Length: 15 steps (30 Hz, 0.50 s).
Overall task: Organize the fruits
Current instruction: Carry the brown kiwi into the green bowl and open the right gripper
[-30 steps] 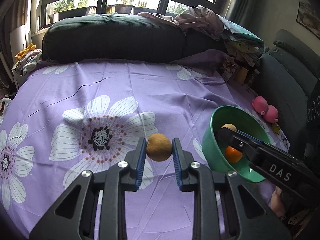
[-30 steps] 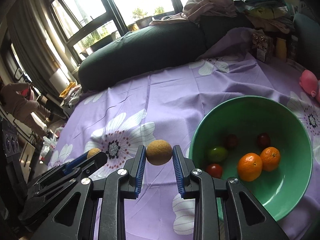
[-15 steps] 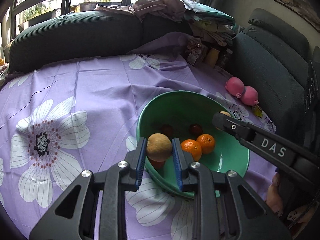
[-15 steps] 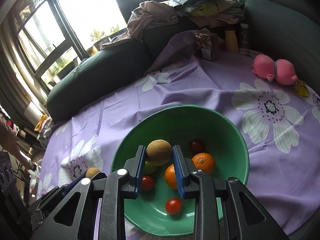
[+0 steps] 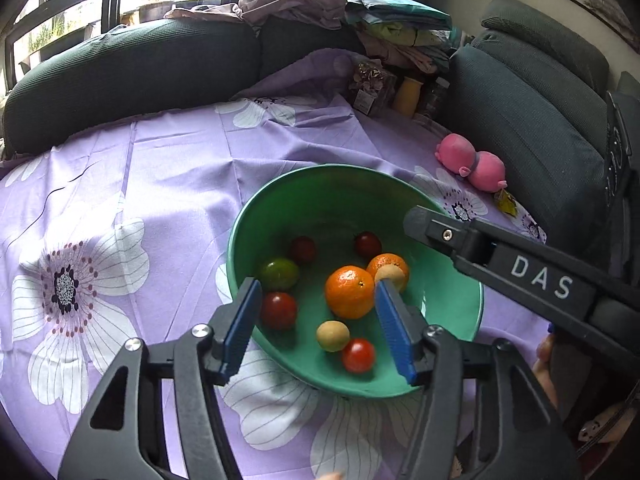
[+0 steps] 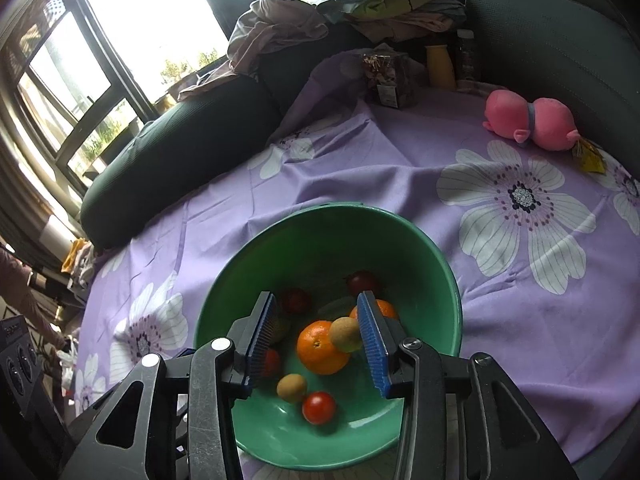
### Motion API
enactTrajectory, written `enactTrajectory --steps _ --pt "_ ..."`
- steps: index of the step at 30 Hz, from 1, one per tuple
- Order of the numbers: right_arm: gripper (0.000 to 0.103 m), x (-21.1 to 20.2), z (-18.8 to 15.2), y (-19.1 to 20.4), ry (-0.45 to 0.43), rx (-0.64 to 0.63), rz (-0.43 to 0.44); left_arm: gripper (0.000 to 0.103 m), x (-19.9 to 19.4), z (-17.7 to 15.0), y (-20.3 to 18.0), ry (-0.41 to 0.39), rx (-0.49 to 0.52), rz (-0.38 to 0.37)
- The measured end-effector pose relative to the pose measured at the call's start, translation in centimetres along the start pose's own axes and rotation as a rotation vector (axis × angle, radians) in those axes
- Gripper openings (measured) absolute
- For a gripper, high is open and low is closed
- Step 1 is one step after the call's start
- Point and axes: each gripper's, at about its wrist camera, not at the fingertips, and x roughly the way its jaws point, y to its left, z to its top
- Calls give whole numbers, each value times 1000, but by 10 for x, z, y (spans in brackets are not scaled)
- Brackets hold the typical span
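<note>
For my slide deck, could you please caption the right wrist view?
Open right gripper above the green bowl, a tan fruit beside its right finger, oranges and tomatoes below.

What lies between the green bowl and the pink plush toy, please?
Nothing but the flowered purple tablecloth separates the green bowl from the pink plush toy; the right wrist view shows it.

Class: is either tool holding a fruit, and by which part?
Neither. The left tool and right tool both stand open over the green bowl; a tan fruit lies against one pad of the right tool, not clamped.
</note>
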Motion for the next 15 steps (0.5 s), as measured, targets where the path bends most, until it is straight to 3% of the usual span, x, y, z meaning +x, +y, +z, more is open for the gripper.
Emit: enactTrajectory --steps 5,15 --pt "49 -8 1 -3 -21 3 -27 78 -14 1 4 -17 -18 34" --pt "50 -13 2 -2 -34 -8 -45 82 -24 -2 15 -12 -64 33"
